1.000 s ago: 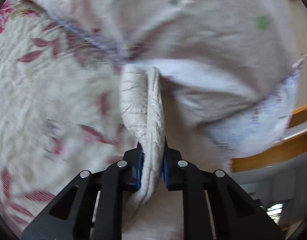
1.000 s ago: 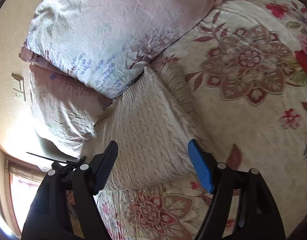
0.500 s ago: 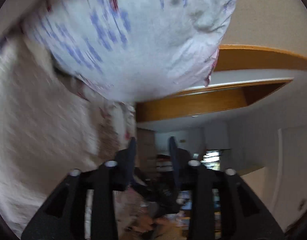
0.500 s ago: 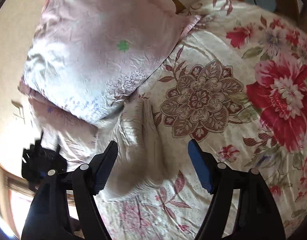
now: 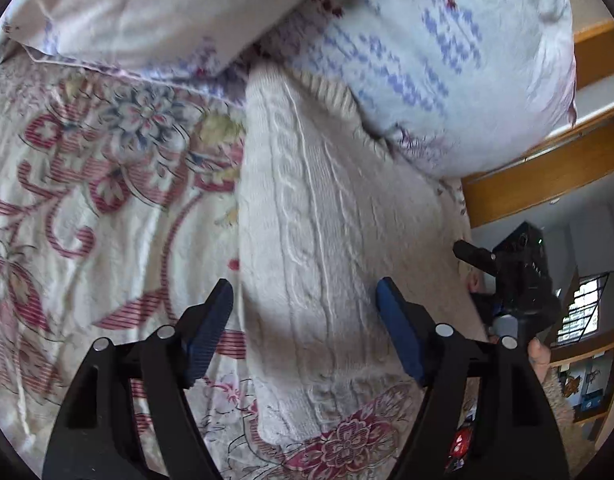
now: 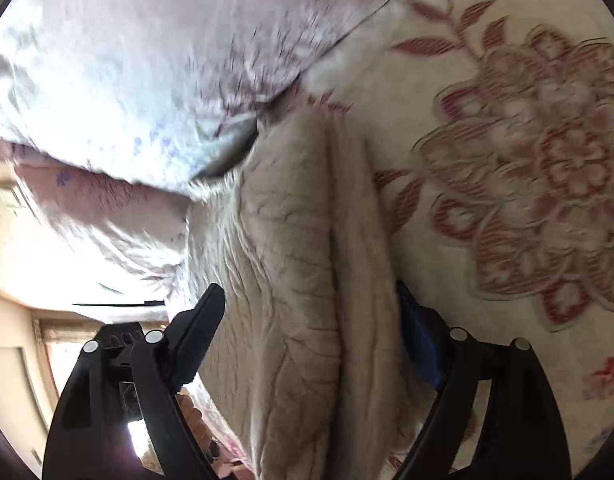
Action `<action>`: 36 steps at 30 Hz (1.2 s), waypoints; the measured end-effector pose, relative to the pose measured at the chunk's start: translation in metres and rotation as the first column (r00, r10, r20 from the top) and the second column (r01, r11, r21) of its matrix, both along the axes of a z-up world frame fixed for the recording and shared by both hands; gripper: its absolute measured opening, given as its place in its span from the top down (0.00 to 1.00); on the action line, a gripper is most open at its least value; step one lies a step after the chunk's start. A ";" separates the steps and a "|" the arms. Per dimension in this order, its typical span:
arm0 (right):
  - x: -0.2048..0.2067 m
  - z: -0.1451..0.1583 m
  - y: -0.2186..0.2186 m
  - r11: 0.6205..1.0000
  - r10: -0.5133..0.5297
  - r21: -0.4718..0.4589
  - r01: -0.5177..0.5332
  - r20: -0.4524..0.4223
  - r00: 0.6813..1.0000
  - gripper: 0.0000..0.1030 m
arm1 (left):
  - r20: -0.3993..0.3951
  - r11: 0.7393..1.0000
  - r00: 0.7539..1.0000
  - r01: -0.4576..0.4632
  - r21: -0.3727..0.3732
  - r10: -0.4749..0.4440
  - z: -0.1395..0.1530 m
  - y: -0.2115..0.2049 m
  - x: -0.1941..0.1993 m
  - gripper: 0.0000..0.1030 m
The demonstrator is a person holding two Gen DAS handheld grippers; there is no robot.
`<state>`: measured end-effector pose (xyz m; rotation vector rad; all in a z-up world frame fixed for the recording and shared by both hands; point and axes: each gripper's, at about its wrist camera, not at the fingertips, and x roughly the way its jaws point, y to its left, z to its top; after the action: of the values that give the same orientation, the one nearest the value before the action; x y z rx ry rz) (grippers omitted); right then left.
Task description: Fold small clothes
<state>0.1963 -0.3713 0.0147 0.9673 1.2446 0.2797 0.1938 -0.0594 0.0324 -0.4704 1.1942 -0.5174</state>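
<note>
Holding our left gripper [image 5: 303, 312] spread wide over the cream knit garment [image 5: 327, 248] on the floral bedspread [image 5: 87, 208], its far end against the pillows [image 5: 447, 60], our right gripper [image 6: 311, 320] wide too, straddling the folded cloth.

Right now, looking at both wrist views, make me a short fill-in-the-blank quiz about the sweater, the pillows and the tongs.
1. The cream cable-knit sweater lies on a bedspread printed with ____.
2. The far end of the sweater is tucked against the ____.
3. The left tongs are ____, gripping nothing.
4. The folded sweater edge sits ____ the fingers of the open right tongs.

Missing words: flowers; pillows; open; between
</note>
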 end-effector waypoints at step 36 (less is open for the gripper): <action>0.003 0.041 0.050 0.935 -0.169 -0.295 0.196 0.117 0.979 0.99 | 0.261 0.890 0.963 -0.059 0.452 -0.068 0.017 0.070 -0.173 0.03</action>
<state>0.1989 -0.3217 0.0555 0.7863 1.0691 -0.0172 0.0206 0.0107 0.0498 0.0120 1.0085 -0.2759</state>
